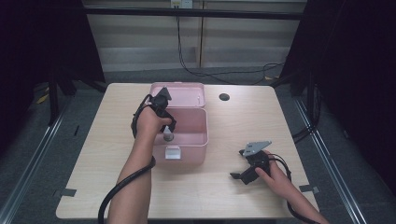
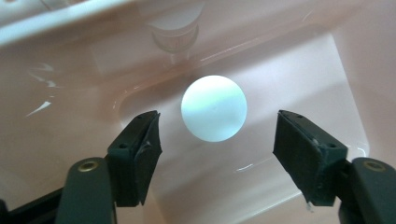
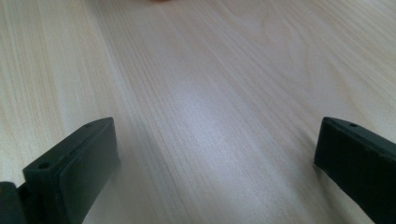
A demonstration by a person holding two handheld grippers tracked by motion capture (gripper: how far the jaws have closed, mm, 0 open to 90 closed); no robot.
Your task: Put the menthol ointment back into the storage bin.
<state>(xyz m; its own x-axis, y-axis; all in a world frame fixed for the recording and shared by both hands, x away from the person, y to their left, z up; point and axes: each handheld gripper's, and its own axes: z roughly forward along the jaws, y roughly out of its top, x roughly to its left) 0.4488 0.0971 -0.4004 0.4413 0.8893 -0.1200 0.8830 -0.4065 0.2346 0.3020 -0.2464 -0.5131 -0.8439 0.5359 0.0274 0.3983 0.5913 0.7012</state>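
A pink plastic box (image 1: 198, 142) stands open in the middle of the table, its lid (image 1: 184, 94) tipped back behind it. My left gripper (image 1: 166, 132) hangs over the box's inside, pointing down, its jaws open. In the left gripper view a white round object (image 2: 214, 108) lies on the pink floor of the box (image 2: 84, 93), between and beyond the open fingers (image 2: 140, 154), with a gap on each side. My right gripper (image 1: 239, 173) rests low over the bare wood at the front right, jaws open and nothing between them, as the right gripper view's fingers (image 3: 79, 163) show.
The light wooden table (image 1: 233, 121) has a dark round hole (image 1: 224, 97) behind the box on the right. A white latch (image 1: 172, 152) sits on the box's front wall. Cables (image 1: 210, 72) run across the floor behind the table.
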